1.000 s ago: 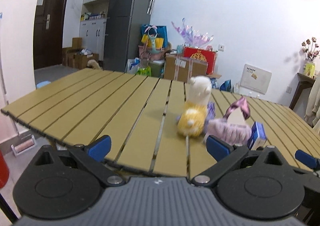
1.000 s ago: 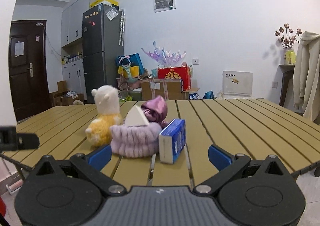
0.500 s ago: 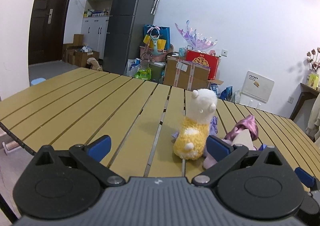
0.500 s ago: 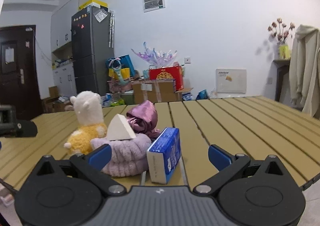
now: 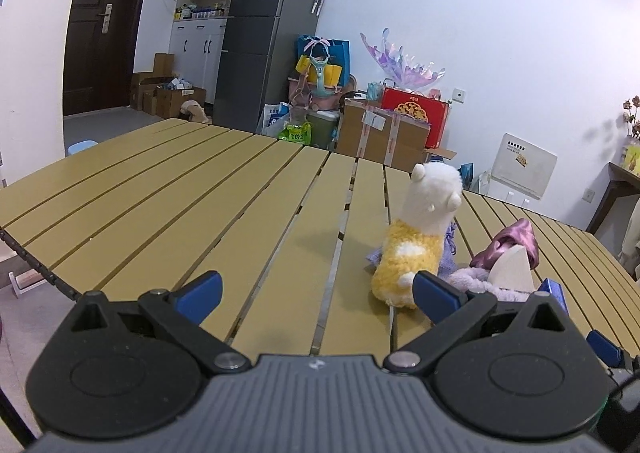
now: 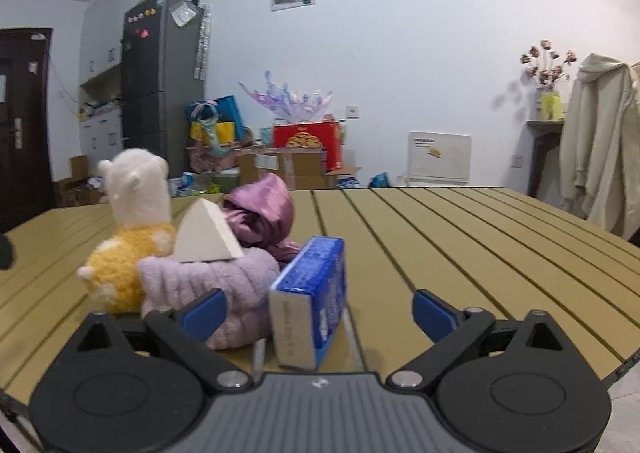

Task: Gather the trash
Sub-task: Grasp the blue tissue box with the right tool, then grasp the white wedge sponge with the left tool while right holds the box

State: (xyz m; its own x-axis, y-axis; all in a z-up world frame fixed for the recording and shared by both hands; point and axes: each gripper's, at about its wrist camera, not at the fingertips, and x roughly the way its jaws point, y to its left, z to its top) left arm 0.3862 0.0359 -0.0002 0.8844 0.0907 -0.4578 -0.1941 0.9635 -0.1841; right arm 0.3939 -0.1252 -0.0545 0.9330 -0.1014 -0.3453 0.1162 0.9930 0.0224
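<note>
blue box (image 6: 310, 303): stands on edge on the slatted table (image 6: 460, 253), 12 o'clock, long axis pointing away
right gripper (image 6: 318, 313): nearer; jaws wide, closing, box between them untouched
left gripper (image 5: 316, 293): spread, empty

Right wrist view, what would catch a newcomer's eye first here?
A small heap near the front edge of the yellow slatted table: a blue box standing on its side, closest to the camera, lies between the open, closing jaws of the right gripper. Just left of it sits a fuzzy lilac cloth with a white wedge on top, purple satin fabric behind, and a yellow-and-white plush alpaca at far left.
</note>
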